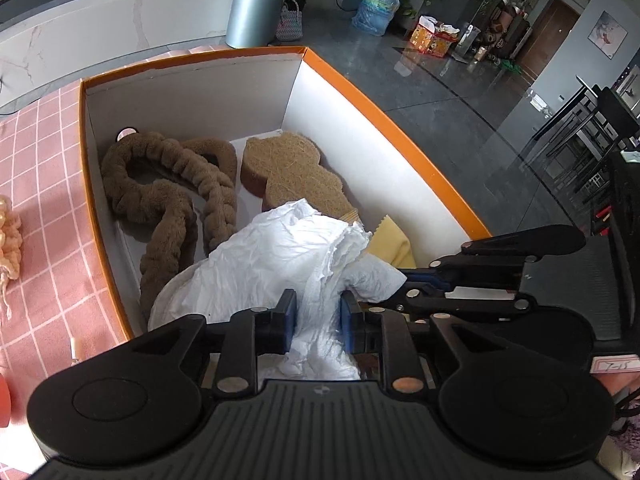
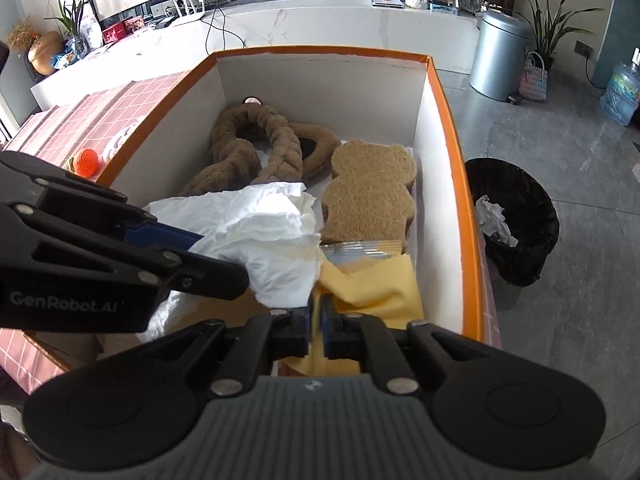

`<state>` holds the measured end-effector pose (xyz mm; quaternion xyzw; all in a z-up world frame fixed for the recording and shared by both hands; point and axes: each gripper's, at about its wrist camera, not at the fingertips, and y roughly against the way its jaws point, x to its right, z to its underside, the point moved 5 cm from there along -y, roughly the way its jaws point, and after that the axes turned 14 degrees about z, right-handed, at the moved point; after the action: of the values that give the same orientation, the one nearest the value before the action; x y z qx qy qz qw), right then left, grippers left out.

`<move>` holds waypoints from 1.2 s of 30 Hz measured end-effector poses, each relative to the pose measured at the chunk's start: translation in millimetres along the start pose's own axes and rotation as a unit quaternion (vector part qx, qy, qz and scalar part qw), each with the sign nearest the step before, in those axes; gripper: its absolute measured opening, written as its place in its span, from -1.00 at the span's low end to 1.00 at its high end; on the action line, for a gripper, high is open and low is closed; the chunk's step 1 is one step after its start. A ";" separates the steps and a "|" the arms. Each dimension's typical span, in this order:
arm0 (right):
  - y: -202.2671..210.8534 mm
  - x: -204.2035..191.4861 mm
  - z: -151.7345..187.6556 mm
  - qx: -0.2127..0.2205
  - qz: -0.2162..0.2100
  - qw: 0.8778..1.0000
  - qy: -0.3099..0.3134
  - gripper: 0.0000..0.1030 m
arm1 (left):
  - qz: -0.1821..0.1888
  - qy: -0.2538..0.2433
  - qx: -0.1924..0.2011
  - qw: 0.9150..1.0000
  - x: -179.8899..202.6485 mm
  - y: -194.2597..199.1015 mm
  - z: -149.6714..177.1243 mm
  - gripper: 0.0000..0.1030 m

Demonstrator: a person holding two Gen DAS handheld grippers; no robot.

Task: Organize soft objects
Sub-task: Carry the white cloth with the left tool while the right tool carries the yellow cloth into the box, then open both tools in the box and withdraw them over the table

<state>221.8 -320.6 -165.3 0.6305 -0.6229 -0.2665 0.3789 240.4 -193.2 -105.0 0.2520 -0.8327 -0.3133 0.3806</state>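
An orange-rimmed white box holds a brown braided plush rope, a brown fibre sponge, crumpled white tissue and a yellow cloth. My left gripper is shut on the white tissue above the box's near end. My right gripper is shut on the yellow cloth just right of the tissue.
The box sits on a pink checked cloth. A cream knitted item lies left of the box, and an orange ball beside it. A black waste bin stands on the floor to the right.
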 end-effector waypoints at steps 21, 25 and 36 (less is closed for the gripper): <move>75.3 -3.2 3.5 0.066 0.042 0.997 0.020 -0.19 | -0.032 -0.018 0.082 0.996 23.4 74.4 3.1 0.11; 93.1 -9.5 2.2 0.084 0.045 0.995 0.017 -0.10 | -0.038 -0.016 0.105 0.994 23.5 91.6 8.5 0.11; 129.0 -69.8 8.7 0.157 0.029 0.987 -0.005 0.13 | -0.074 0.001 0.184 0.980 6.7 143.7 50.2 0.11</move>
<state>133.8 -244.8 -75.3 0.6625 -0.6767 -0.1573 0.2799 170.7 -83.8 -25.1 0.3788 -0.8549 -0.1822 0.3042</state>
